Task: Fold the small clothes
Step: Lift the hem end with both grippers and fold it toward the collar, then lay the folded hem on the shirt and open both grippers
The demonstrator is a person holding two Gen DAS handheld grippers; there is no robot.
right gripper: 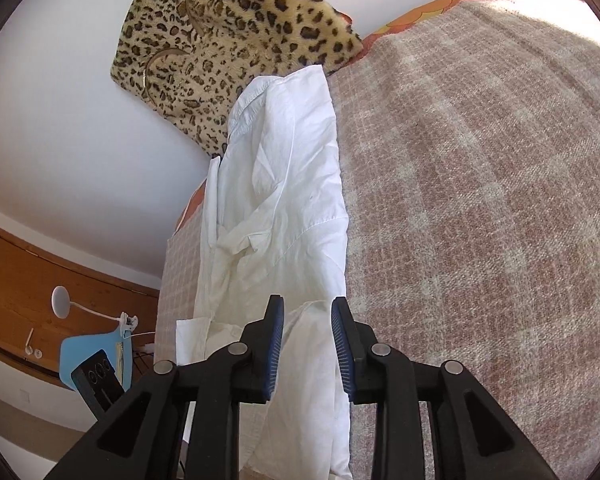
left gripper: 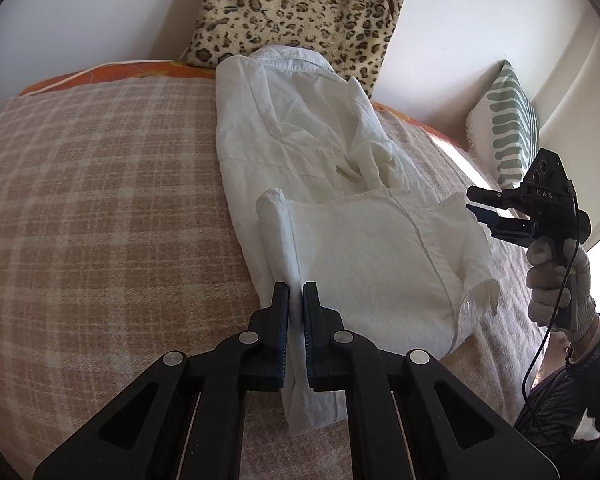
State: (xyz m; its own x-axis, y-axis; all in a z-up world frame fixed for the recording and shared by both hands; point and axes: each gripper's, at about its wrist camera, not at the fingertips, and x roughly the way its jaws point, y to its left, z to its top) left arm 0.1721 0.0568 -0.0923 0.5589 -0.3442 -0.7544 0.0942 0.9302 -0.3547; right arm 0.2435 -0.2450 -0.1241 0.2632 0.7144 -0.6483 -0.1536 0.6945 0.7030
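A white shirt [left gripper: 300, 136] lies lengthwise on the plaid blanket [left gripper: 100, 200], collar at the far end. Its near part is folded back over the body. My left gripper [left gripper: 296, 300] is shut on the rolled left edge of that folded part, with cloth pinched between the pads. My right gripper [left gripper: 474, 204], held by a gloved hand [left gripper: 556, 280], hovers just off the fold's right edge. In the right wrist view the right gripper [right gripper: 308, 316] stands open above the shirt [right gripper: 284, 184]; cloth shows in the gap but the pads do not press it.
A leopard-print bag [left gripper: 300, 12] leans on the wall behind the collar, also seen as the leopard bag [right gripper: 228, 40]. A green-patterned pillow [left gripper: 508, 120] stands at the far right. Beyond the bed's edge are a blue stand [right gripper: 96, 352] and a white lamp [right gripper: 60, 300].
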